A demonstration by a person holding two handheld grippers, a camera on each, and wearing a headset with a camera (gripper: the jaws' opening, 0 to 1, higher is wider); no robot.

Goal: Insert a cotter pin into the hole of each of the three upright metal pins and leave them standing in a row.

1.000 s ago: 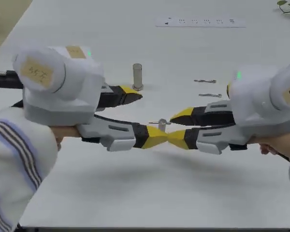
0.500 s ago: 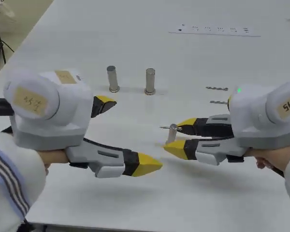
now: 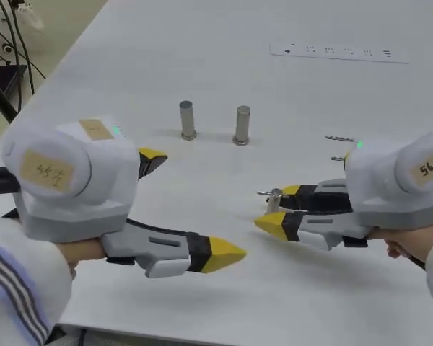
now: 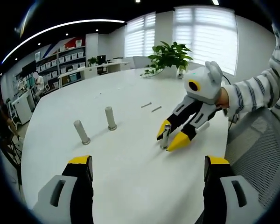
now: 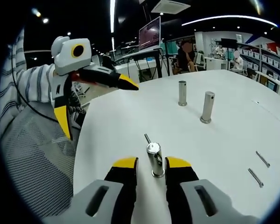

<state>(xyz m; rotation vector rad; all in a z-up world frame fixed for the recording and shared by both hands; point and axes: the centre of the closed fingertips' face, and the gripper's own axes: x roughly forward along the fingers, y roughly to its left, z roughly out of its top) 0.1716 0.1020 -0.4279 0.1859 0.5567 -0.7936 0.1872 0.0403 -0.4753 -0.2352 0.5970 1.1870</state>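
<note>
Yellow-tipped and grey-bodied, the left gripper hangs over the white tabletop with its jaws spread about as wide as they go and nothing between them. Ahead of those jaws, off toward their left tip in the left gripper view, stand two bare silver cylindrical metal pins, the outer bare pin and the inner bare pin. They are upright and near each other, and no wire shows across either top.

Facing the left jaws is the grey, yellow-tipped right gripper. Between its jaws stands the third silver metal pin, long axis upright and foot on the tabletop. A thin wire cotter pin pokes crosswise out near its top, on the side away from the jaws. These jaws are set narrow, one either side of the pin. A sliver of gap shows on one side, so I cannot tell whether they pinch it or merely flank it.

Beyond the right tip of the right jaws, well apart from them, two loose cotter pins lie flat and roughly parallel: the farther loose cotter pin and the nearer loose cotter pin.

By my reading one pin of three is fitted. The spare cotter pins lie on the right gripper's side, and the free left jaws are nearer the bare pins.
</note>
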